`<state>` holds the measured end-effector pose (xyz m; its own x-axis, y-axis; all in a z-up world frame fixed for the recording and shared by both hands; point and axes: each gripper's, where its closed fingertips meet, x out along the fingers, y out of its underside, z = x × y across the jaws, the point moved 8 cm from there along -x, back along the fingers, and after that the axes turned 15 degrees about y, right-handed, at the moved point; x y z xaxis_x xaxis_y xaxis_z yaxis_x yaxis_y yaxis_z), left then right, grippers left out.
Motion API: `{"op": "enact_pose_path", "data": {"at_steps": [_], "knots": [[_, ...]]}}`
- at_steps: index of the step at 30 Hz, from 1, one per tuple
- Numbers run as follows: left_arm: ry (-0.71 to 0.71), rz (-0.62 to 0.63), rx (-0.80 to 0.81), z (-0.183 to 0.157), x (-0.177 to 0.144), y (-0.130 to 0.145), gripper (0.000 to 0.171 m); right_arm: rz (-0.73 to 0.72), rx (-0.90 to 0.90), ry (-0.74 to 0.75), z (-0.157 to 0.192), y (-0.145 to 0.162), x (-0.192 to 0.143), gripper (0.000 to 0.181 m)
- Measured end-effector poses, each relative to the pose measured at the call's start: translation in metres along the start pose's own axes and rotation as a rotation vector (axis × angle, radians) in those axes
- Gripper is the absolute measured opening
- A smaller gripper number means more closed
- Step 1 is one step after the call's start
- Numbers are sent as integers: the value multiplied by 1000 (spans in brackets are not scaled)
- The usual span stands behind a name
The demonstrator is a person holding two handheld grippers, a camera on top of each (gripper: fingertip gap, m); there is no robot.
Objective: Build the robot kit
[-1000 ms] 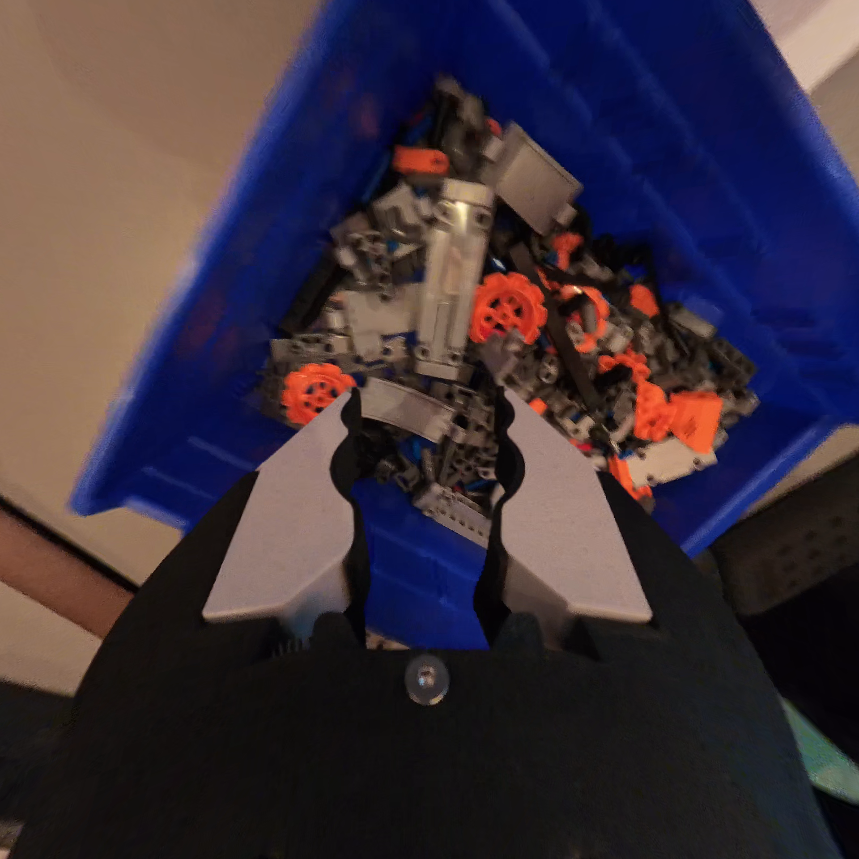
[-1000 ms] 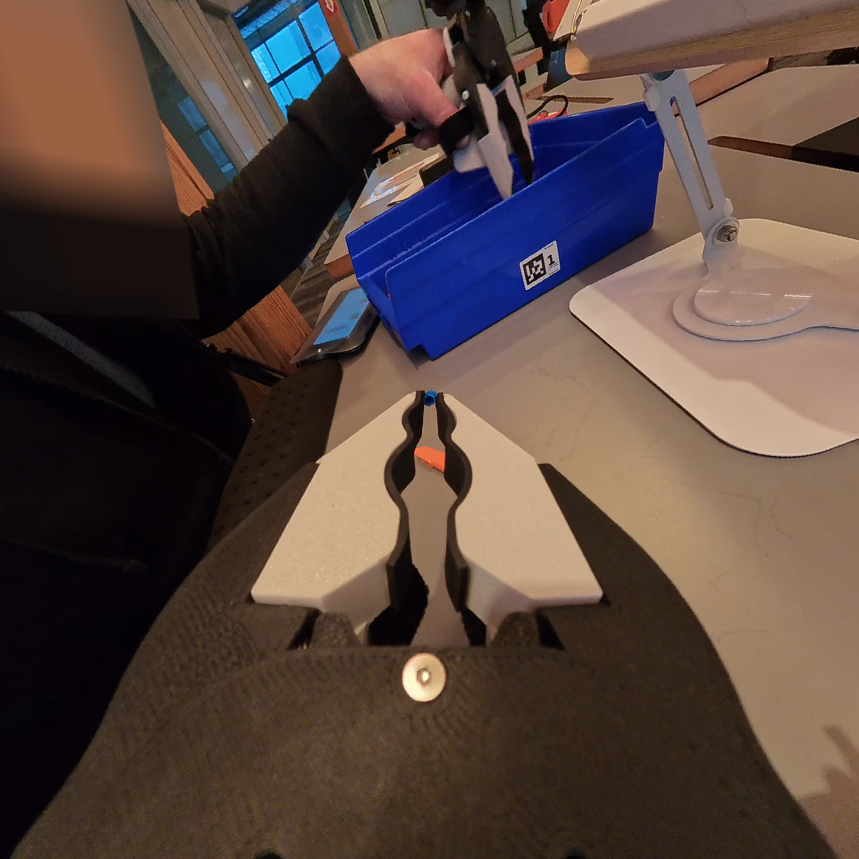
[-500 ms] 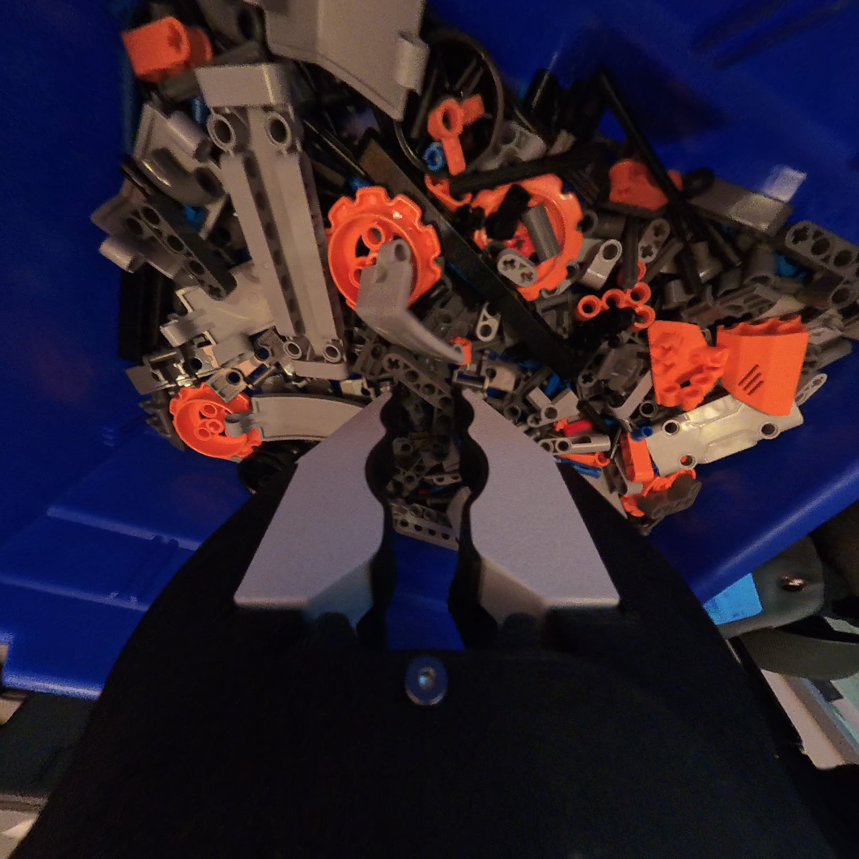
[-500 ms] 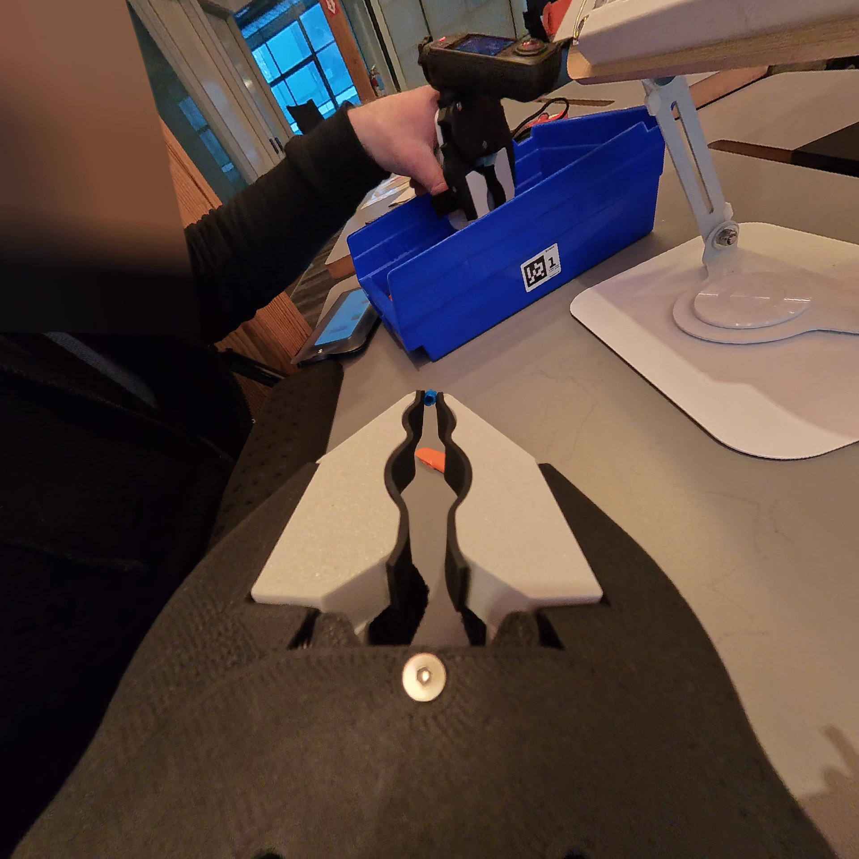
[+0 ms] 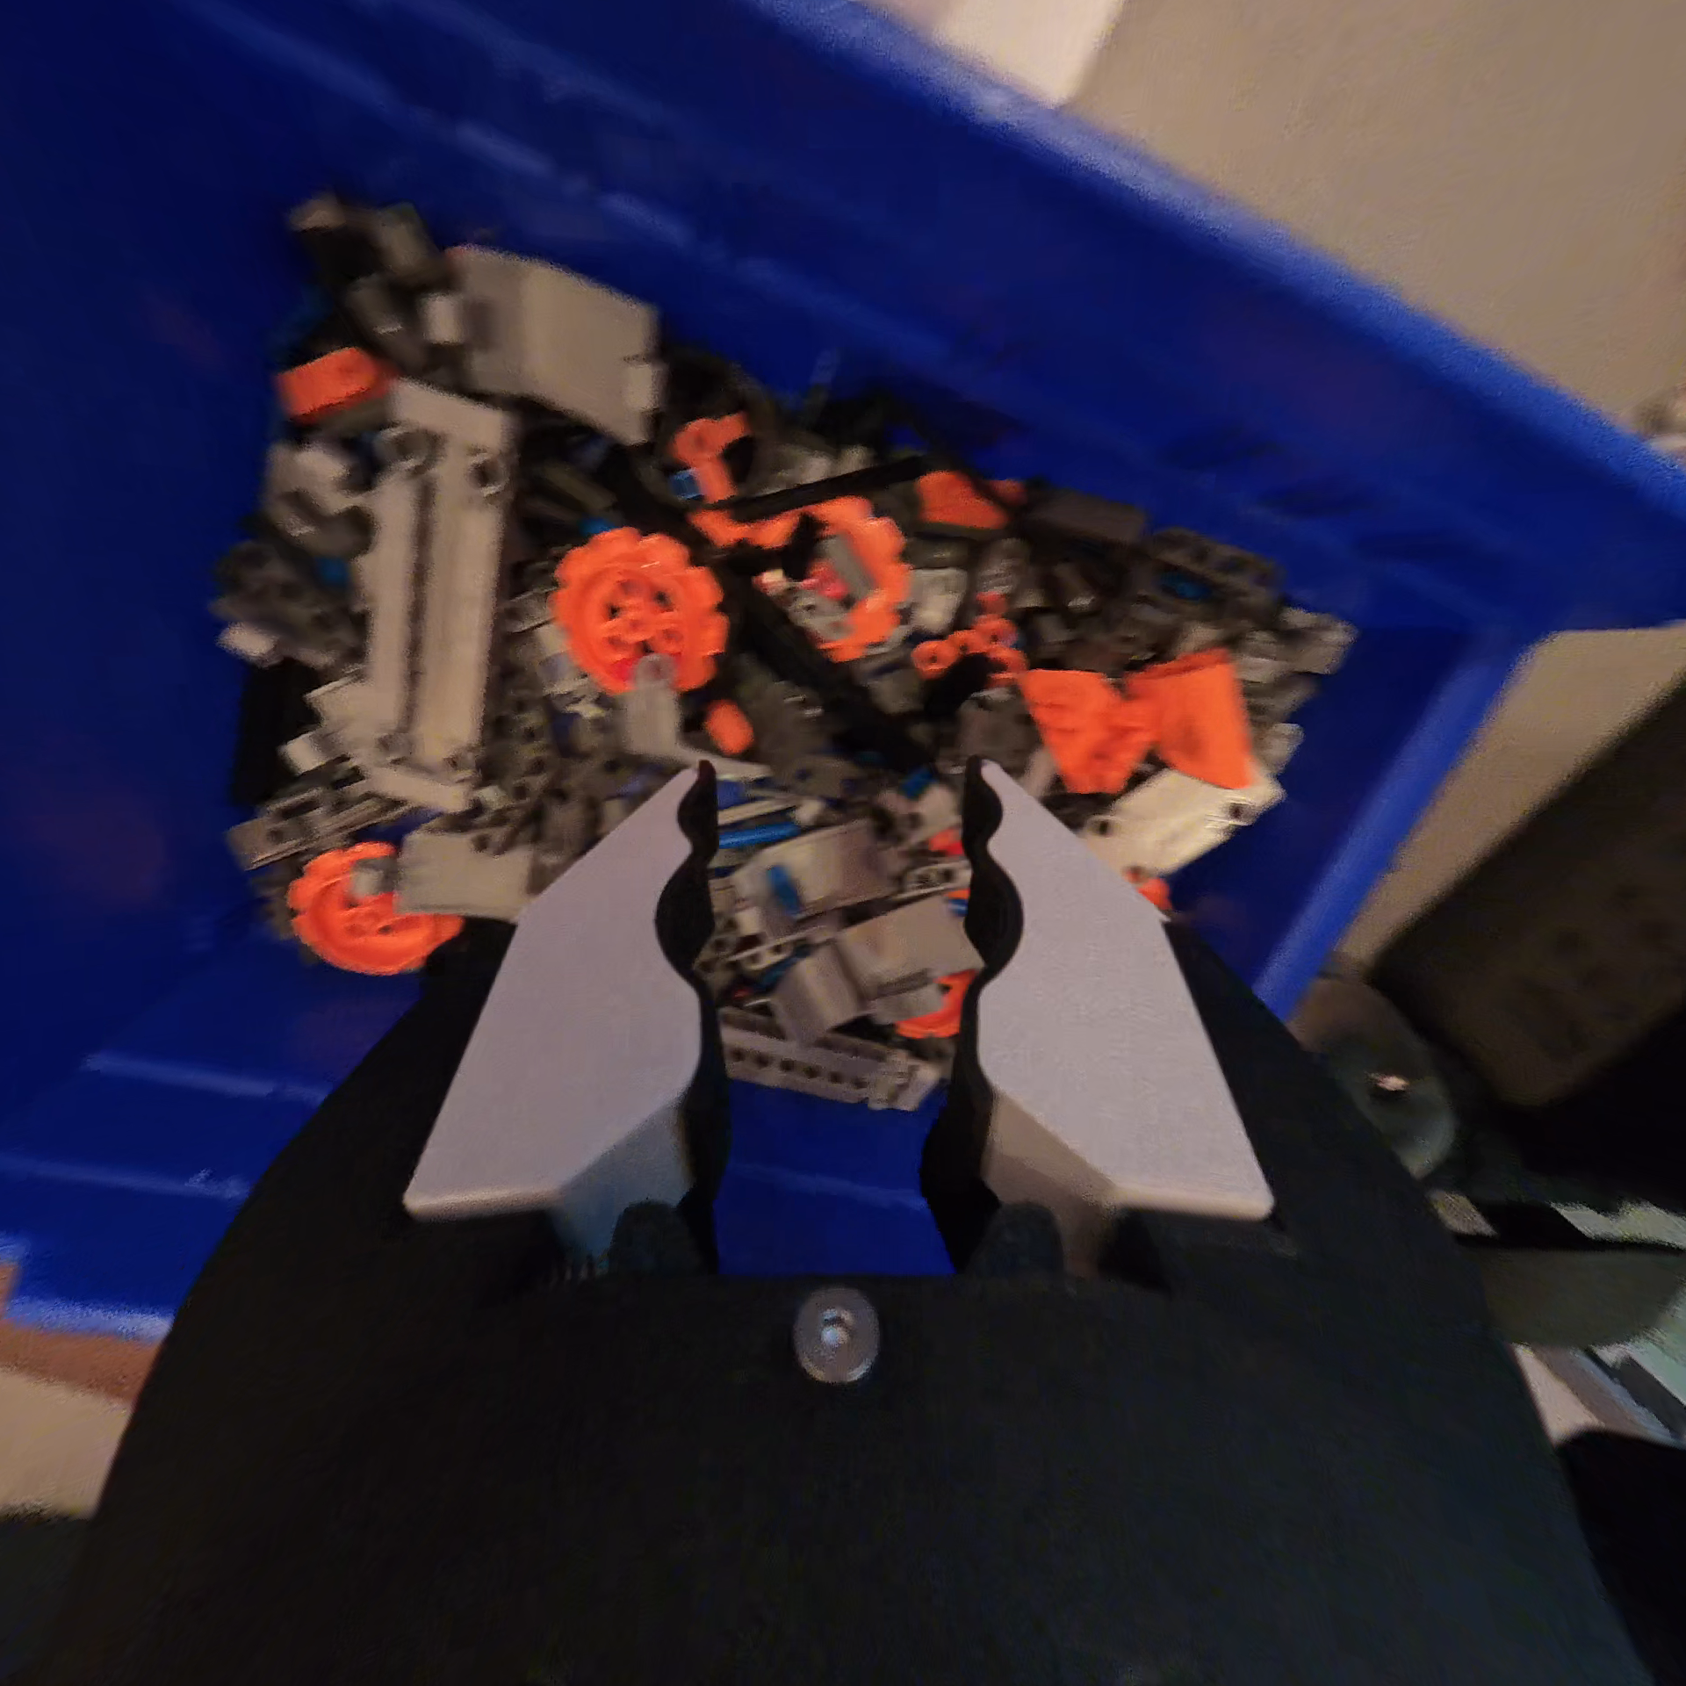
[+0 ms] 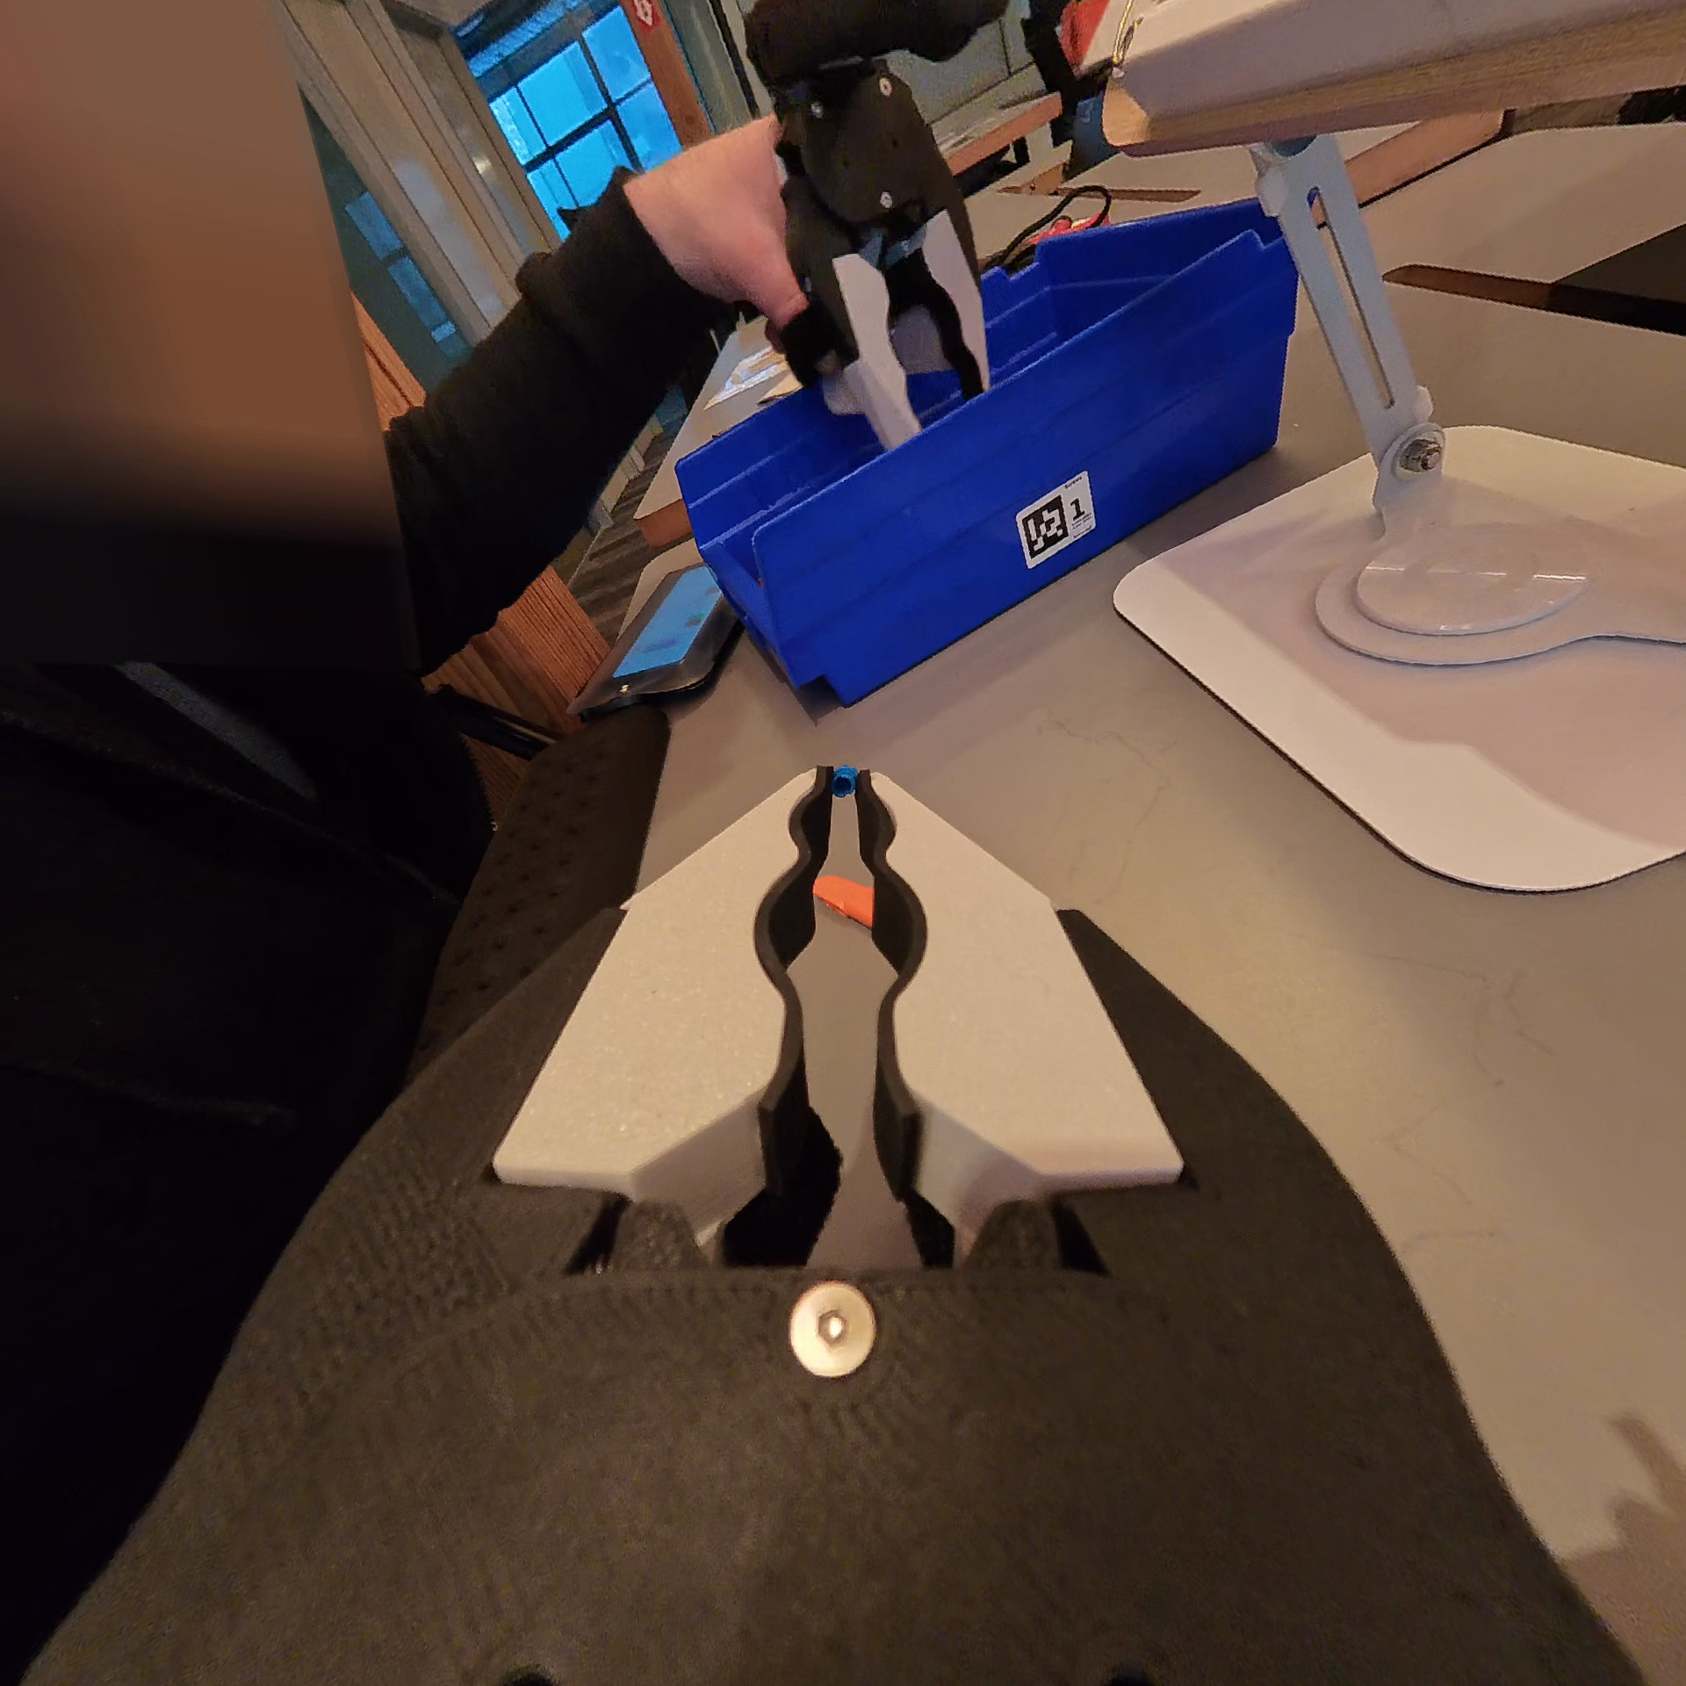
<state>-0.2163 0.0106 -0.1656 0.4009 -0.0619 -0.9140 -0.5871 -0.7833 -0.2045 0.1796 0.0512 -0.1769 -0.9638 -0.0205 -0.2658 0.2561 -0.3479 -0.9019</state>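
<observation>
The left claw (image 5: 839, 771) has risen out of the blue bin (image 5: 912, 274) in the last half second: it was low over the heap with a narrow gap, and now it hovers above with its jaws spread wide and nothing between them. It came away empty. The pile of grey, black and orange building parts (image 5: 730, 684) lies below it, an orange gear (image 5: 639, 611) near the middle, though the left wrist view is blurred. The right claw (image 6: 844, 780) has not moved. It sits nearly closed, pinching 1 small blue pin (image 6: 841, 783) at its very tips, above 1 orange piece (image 6: 844, 892) that lies on the bench (image 6: 1186, 1004). The bench is smooth grey. The bin stands on it with a black-and-white marker sticker (image 6: 1056, 520) on its side, a white stand base (image 6: 1460, 684) just beside it and a tablet (image 6: 671, 639) at the bench edge. A person's hand (image 6: 721, 228) grips the left tool. Blue-lit windows (image 6: 566, 137) show beyond.
</observation>
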Motion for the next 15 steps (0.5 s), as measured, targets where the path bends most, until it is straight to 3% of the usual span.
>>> {"op": "enact_pose_path", "data": {"at_steps": [3,8,11,15], "knots": [[52,28,26,-16,12,-3,52,-2,0,-1,0,0,0,3],[22,91,-17,-15,43,-3,53,-7,-6,-4,2,-2,-1,3],[-44,112,-27,-10,48,-2,30,-7,-4,-3,2,-2,-1,3],[-28,83,-44,-4,43,-1,23,-6,-4,-3,2,-1,-1,3]]}}
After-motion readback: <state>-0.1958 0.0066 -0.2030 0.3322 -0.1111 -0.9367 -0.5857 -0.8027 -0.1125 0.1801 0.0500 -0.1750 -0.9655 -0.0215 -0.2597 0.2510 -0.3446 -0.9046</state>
